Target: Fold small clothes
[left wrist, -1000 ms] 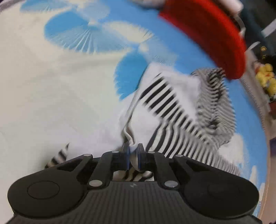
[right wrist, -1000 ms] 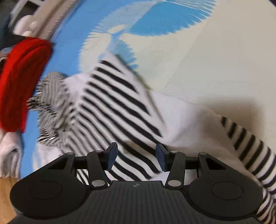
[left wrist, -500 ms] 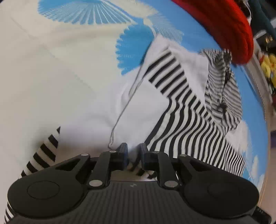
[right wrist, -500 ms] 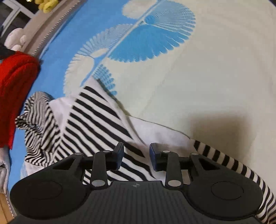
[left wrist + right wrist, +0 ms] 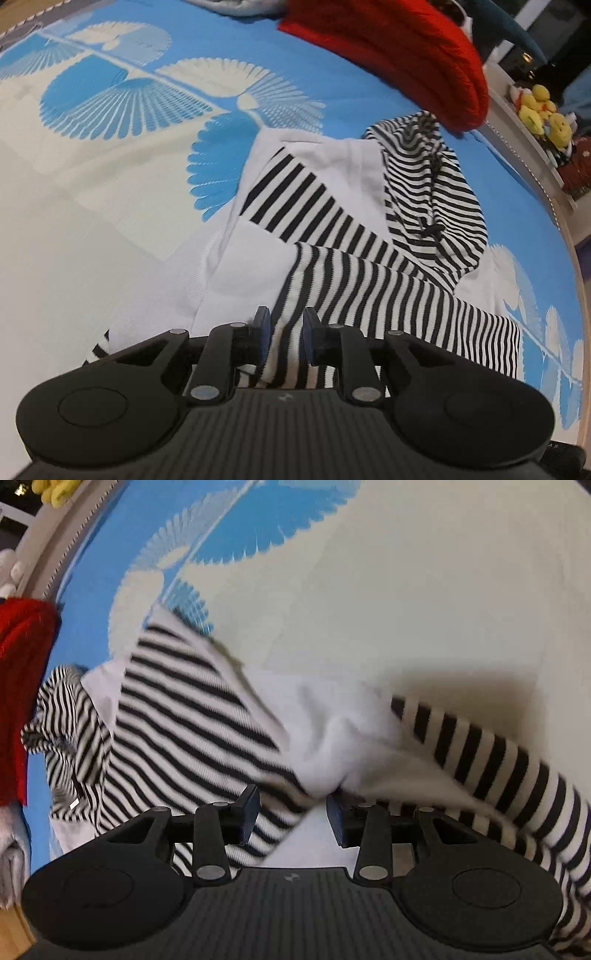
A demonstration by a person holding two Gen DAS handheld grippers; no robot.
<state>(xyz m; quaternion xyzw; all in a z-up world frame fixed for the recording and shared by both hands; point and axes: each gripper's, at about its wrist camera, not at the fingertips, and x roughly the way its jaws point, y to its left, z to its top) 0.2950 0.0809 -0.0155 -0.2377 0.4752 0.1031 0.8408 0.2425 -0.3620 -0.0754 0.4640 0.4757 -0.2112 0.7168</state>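
Clearly the striped garment (image 5: 354, 206) is soft and light; left gripper (image 5: 284, 334) is opening around its sleeve, right gripper (image 5: 291, 814) is closing on the hem, best gripped at edges

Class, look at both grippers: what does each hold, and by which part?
The striped top lies between both. Left gripper: jaws opening around its sleeve; grip cannot be told. Right gripper: jaws closing over bunched body fabric, not yet pinching.
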